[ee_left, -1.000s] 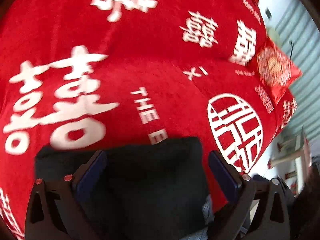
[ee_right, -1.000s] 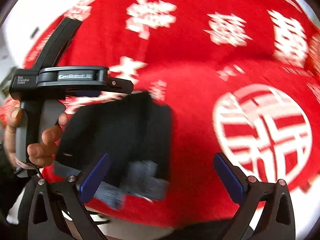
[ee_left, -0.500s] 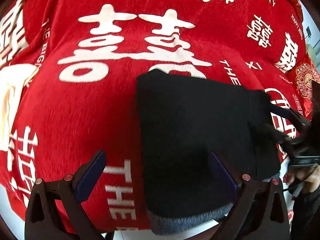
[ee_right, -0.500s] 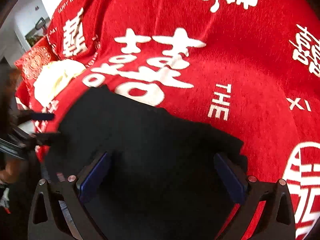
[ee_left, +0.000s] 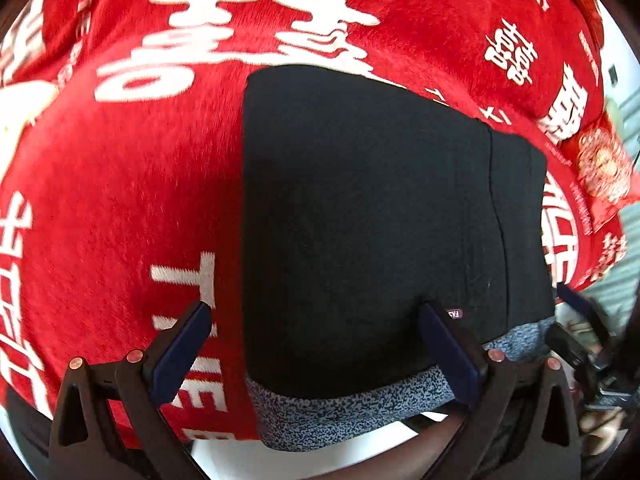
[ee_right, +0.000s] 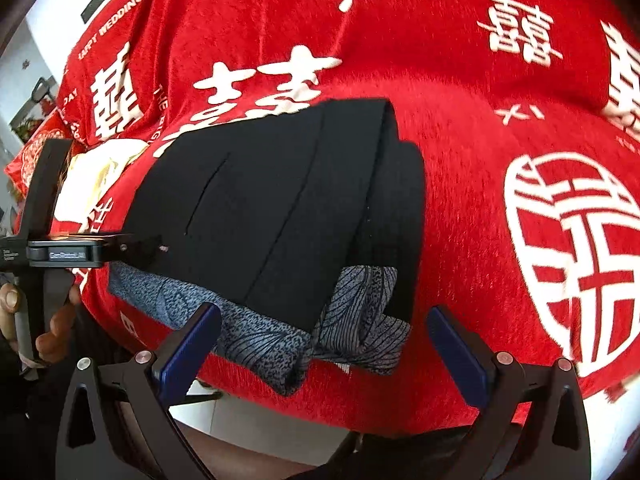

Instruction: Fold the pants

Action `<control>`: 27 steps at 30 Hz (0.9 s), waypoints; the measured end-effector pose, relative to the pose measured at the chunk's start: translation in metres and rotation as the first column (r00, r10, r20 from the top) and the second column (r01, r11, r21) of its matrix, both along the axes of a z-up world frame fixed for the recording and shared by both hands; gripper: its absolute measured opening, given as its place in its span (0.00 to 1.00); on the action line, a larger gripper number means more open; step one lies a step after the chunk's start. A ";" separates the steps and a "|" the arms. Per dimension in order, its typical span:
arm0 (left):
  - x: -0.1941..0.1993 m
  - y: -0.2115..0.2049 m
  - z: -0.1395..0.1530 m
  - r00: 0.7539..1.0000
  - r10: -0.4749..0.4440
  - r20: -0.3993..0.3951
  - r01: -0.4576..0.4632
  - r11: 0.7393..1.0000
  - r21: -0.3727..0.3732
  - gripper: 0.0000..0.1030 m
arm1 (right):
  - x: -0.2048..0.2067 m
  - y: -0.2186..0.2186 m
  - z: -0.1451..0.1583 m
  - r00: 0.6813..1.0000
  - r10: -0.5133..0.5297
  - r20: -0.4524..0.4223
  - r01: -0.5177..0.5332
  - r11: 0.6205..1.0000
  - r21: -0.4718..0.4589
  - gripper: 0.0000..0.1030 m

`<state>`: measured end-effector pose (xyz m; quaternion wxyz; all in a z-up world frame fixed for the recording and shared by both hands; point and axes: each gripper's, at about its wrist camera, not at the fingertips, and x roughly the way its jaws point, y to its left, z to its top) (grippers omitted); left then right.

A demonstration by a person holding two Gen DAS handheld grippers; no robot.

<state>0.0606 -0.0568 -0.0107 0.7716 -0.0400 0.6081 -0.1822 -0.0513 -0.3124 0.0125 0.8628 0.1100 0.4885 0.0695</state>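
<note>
Black pants [ee_left: 360, 220], folded into a block, on red blanket [ee_left: 120, 200], grey lining at near edge. Left gripper [ee_left: 316, 344] spread wide, straddling the pants' near left part. Right gripper [ee_right: 324, 344] wide too, over the near right corner.

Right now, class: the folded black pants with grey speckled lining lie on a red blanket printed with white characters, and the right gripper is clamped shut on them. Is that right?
Not quite. The folded black pants with grey speckled lining do lie on the red blanket printed with white characters, but the right gripper is open and holds nothing, as the right wrist view shows.
</note>
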 end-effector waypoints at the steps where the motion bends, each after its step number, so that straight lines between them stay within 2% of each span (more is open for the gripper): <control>1: 0.000 0.002 -0.001 1.000 0.002 -0.007 -0.002 1.000 -0.010 1.00 | 0.002 -0.005 -0.002 1.000 -0.007 -0.006 0.007 1.000 0.025 1.00; 5: -0.004 -0.002 0.004 0.999 -0.018 0.029 0.017 1.000 0.013 1.00 | 0.015 -0.025 -0.013 0.997 -0.060 -0.049 0.065 0.993 0.102 1.00; 8: -0.003 -0.003 0.003 0.999 -0.023 0.023 0.023 1.000 0.005 1.00 | 0.022 -0.038 -0.016 0.994 -0.093 -0.057 0.102 0.979 0.176 1.00; 14: 0.005 0.003 -0.005 0.999 -0.039 -0.002 0.039 0.996 -0.081 1.00 | 0.042 -0.048 -0.031 0.989 -0.114 -0.097 0.134 0.963 0.232 1.00; 17: 0.010 0.009 -0.012 0.999 -0.034 -0.042 0.027 0.989 -0.147 1.00 | 0.050 -0.052 -0.042 0.986 -0.108 -0.128 0.147 0.927 0.344 1.00; 18: 0.010 0.010 -0.013 0.999 -0.031 -0.040 0.025 0.987 -0.157 1.00 | 0.052 -0.051 -0.044 0.985 -0.112 -0.130 0.152 0.922 0.357 1.00; 21: 0.010 0.006 -0.010 0.999 -0.050 -0.007 0.048 0.986 -0.159 1.00 | 0.057 -0.046 -0.043 0.989 -0.088 -0.120 0.126 0.924 0.360 1.00; 25: 0.011 -0.010 -0.009 0.996 -0.086 -0.003 0.084 0.981 -0.174 1.00 | 0.057 -0.049 -0.043 0.992 -0.046 -0.120 0.090 0.916 0.391 1.00; 27: 0.012 -0.018 -0.009 0.997 -0.077 0.006 0.077 0.986 -0.145 1.00 | 0.056 -0.048 -0.041 0.994 -0.023 -0.107 0.065 0.907 0.416 1.00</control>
